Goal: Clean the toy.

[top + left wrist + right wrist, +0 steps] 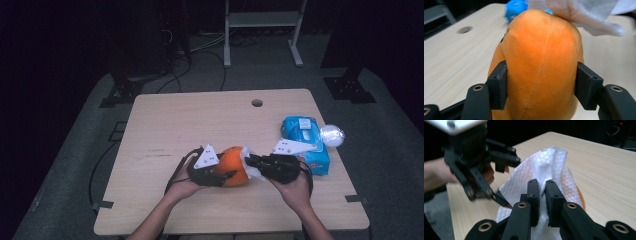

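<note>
An orange plush toy (232, 165) sits near the table's front middle. My left gripper (227, 175) comes at it from the left. In the left gripper view both black pads press into the plush toy's (541, 62) sides. A white paper wipe (248, 167) lies against the toy's right side and drapes over its top (584, 15). My right gripper (251, 161) reaches in from the right. In the right gripper view its jaws (542, 190) are shut on a fold of the wipe (541, 165), with the left gripper (504, 185) just beyond.
A blue pack of wipes (305, 142) lies at the right of the wooden table (175, 120), with a shiny round object (332, 135) beside it. A cable hole (257, 103) is near the far edge. Dark stands and cables are on the floor beyond.
</note>
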The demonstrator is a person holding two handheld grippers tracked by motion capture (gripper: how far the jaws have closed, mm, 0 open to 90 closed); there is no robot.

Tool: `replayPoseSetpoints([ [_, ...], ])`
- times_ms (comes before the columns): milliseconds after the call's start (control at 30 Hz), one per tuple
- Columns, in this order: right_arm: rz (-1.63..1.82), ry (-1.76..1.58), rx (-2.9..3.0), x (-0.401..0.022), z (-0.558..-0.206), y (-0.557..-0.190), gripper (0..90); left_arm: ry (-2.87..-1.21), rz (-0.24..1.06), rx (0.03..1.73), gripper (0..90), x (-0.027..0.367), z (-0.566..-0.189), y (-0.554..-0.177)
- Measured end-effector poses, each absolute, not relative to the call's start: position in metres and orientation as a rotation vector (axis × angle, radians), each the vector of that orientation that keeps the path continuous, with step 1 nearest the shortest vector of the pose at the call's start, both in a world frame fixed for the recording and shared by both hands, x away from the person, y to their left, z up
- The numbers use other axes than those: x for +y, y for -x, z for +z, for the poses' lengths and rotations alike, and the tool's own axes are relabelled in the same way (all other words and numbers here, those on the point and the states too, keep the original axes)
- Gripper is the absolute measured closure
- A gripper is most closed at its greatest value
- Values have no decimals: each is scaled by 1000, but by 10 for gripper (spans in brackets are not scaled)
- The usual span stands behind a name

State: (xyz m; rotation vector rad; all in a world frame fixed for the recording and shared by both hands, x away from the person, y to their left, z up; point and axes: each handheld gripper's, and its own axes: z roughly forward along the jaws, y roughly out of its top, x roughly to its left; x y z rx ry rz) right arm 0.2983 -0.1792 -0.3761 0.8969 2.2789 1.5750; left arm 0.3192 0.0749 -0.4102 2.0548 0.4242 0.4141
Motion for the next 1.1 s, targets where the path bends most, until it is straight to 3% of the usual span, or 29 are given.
replayPoseSetpoints([
  [167, 1579, -968, 2289, -171, -388, -315, 820, -2116, 410, 422, 293, 64, -420, -316],
  [333, 1583, -989, 2344, -180, -400, -315, 820, -2044, 264, 473, 211, 74, -412, -322],
  [500, 1527, -991, 2387, -190, -404, -310, 819, -2068, 226, 456, 227, 71, -418, -322],
  [633, 1501, -1051, 2337, -203, -407, -308, 816, -2148, 194, 323, 228, 64, -423, -313],
  [667, 1517, -1106, 2301, -210, -409, -310, 814, -2161, 88, 284, 228, 64, -420, -311],
  [733, 1527, -1128, 2307, -212, -412, -311, 811, -2168, 43, 261, 227, 65, -417, -310],
  [833, 1509, -1106, 2348, -213, -413, -309, 809, -2155, 28, 258, 197, 68, -412, -312],
  [933, 1501, -1061, 2416, -217, -415, -305, 805, -2083, 103, 312, 167, 68, -405, -321],
  [1100, 1488, -1054, 2449, -224, -421, -299, 802, -2131, 124, 294, 153, 48, -408, -342],
])
